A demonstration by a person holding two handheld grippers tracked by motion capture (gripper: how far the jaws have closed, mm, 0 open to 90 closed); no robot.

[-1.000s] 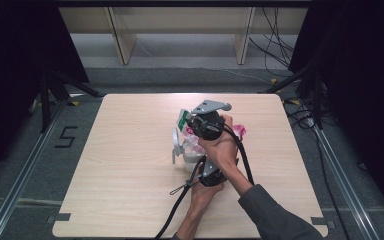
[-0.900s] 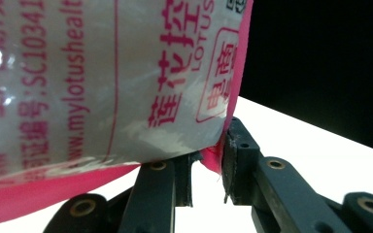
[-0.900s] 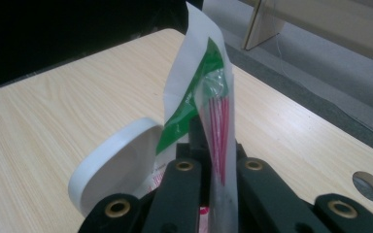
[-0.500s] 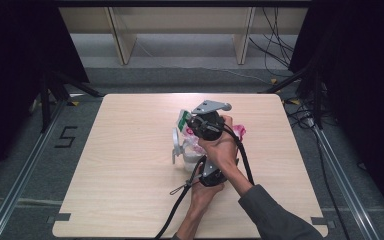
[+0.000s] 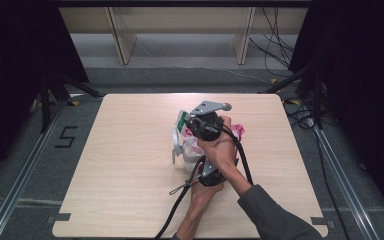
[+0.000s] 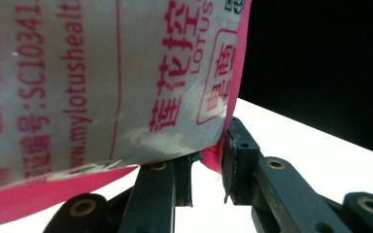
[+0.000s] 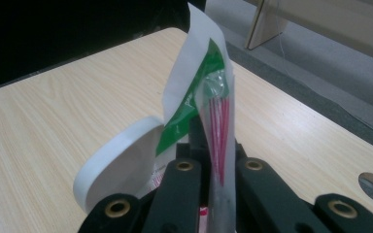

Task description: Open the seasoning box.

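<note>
A translucent plastic packet with pink edging and red printed lettering is held above the middle of the bench, slightly toward its right edge. In the left claw view the packet fills the upper left, its pink lower edge pinched between the two black jaws of the left claw, which are nearly closed on it. In the right claw view a folded top section of the packet, bearing a green stripe and red lines, stands upright between the jaws of the right claw, which are closed tight on it; a white curved band bends away beside the jaws toward the left of that view. In the high view the right claw sits over the packet, gripped by the right hand, with a grey three-cornered plate on top. The left hand comes in from the near edge of the bench, below the packet, with black cables trailing toward that edge.
</note>
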